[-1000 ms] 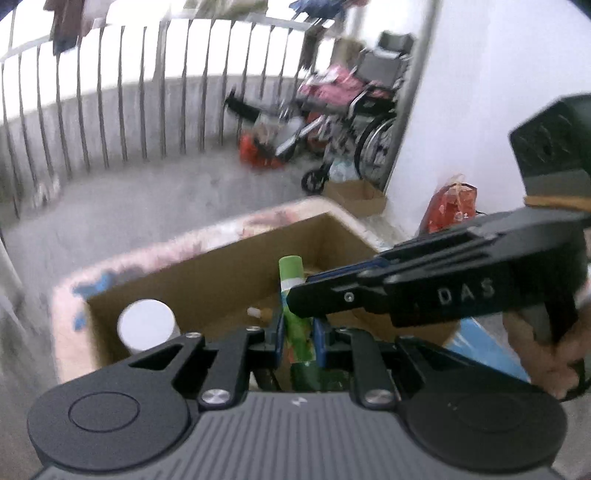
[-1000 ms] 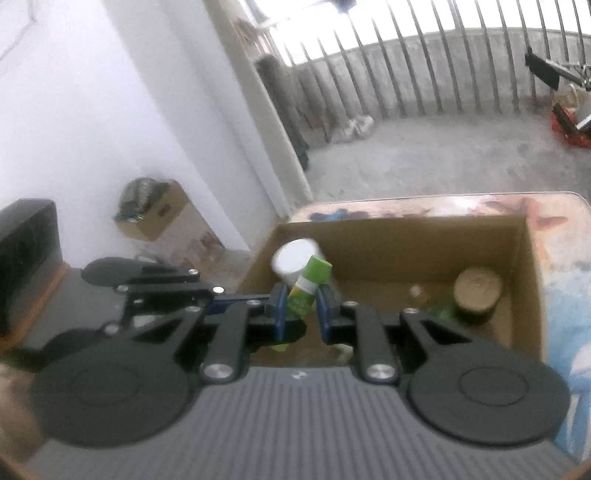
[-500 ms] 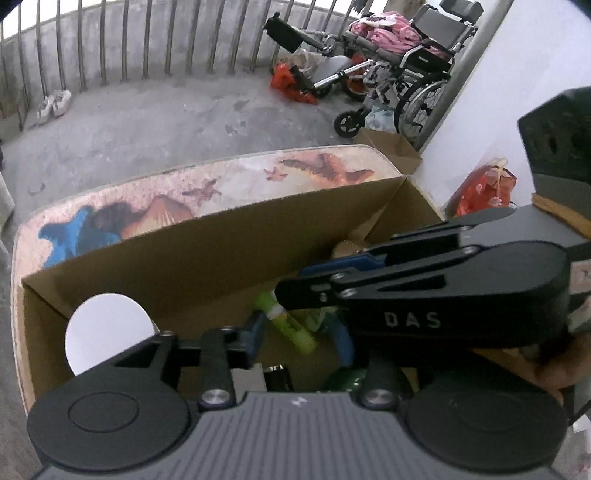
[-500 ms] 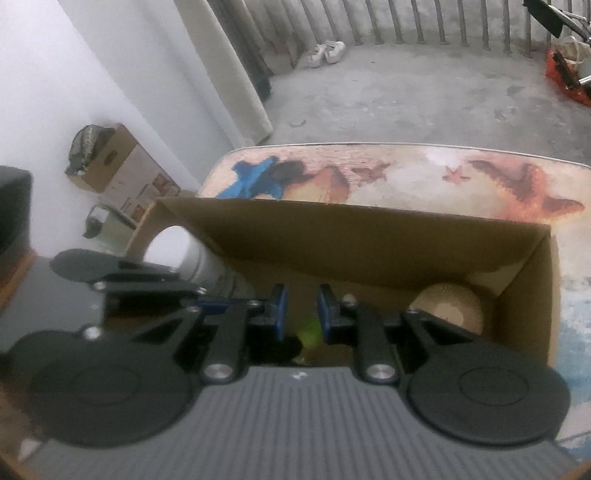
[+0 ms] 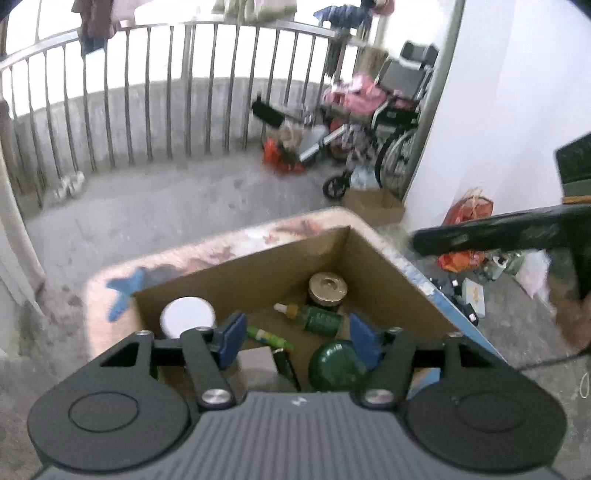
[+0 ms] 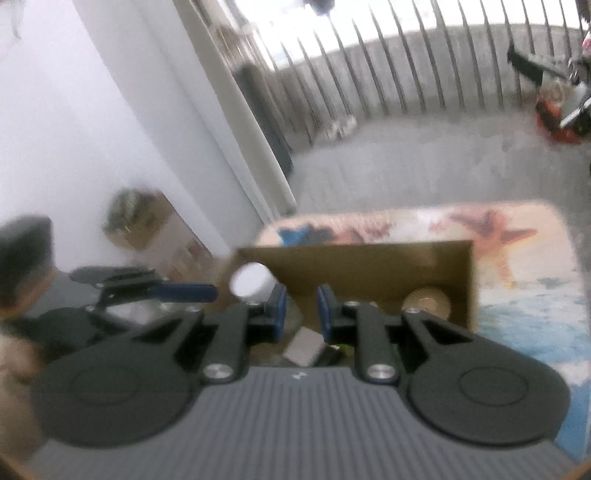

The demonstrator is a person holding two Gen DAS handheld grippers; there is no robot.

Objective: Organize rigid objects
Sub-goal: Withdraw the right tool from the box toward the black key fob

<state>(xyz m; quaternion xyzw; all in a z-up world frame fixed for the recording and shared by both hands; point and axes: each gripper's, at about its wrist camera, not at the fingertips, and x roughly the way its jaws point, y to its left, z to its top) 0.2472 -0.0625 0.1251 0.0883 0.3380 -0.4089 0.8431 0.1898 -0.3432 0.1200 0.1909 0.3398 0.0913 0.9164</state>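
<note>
two tools over cardboard box [image 5: 388, 273]: left [image 5: 295, 338] opening, empty; right [image 6: 300, 310] nearly closed, empty

An open cardboard box [image 5: 373, 266] is sitting on a table, holding the objects. A white-capped container [image 5: 187, 317] is standing in its left corner and a gold-lidded jar [image 5: 327, 290] in the far right corner. A green dropper bottle [image 5: 314, 318] and a green tube [image 5: 269, 336] are lying flat, beside a green round lid [image 5: 338, 365] and a grey block [image 5: 256, 367].

Home balcony: railing [image 5: 184, 92], hung laundry [image 5: 96, 26], wheelchair [image 5: 399, 122].
</note>
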